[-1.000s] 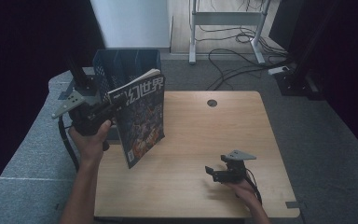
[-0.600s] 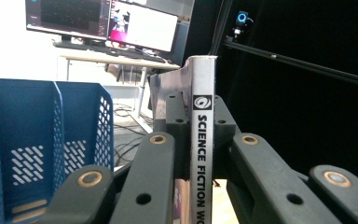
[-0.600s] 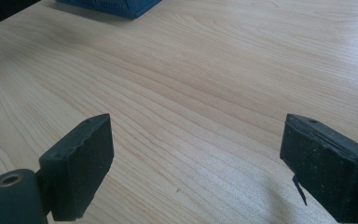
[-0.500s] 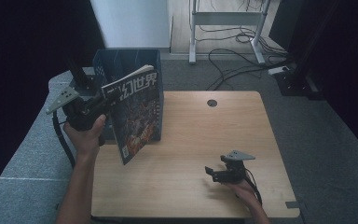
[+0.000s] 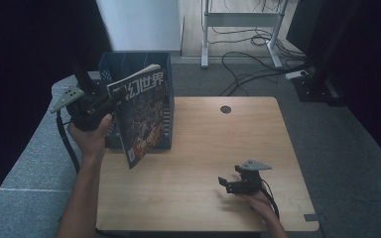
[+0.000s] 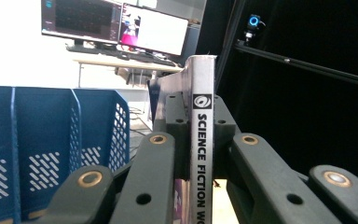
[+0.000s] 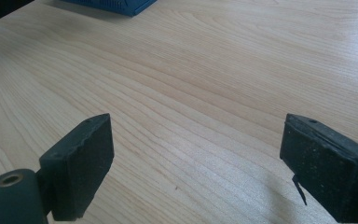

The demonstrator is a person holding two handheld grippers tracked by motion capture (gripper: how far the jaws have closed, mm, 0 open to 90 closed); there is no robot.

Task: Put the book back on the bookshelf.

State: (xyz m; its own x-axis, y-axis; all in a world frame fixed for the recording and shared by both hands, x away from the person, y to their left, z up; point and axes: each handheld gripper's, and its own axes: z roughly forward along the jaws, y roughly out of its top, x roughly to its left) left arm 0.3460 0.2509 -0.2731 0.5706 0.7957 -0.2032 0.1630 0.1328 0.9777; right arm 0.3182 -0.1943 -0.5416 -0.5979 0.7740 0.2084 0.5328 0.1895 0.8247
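Magazine (image 5: 141, 116) lifted leftward, spine clamped between left tongs (image 5: 110, 100), beside blue rack (image 5: 129, 64)

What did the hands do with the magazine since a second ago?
The left gripper, still shut on the magazine at its spine, carried it a little to the left in the high view, toward the blue file rack. The right gripper stayed open and still on the table. The rack did not move.

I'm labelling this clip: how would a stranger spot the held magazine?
Start at the light wooden table and its blue slotted plastic file rack. In front hangs a dark-covered magazine, clamped by the left gripper; its white spine reads SCIENCE FICTION.
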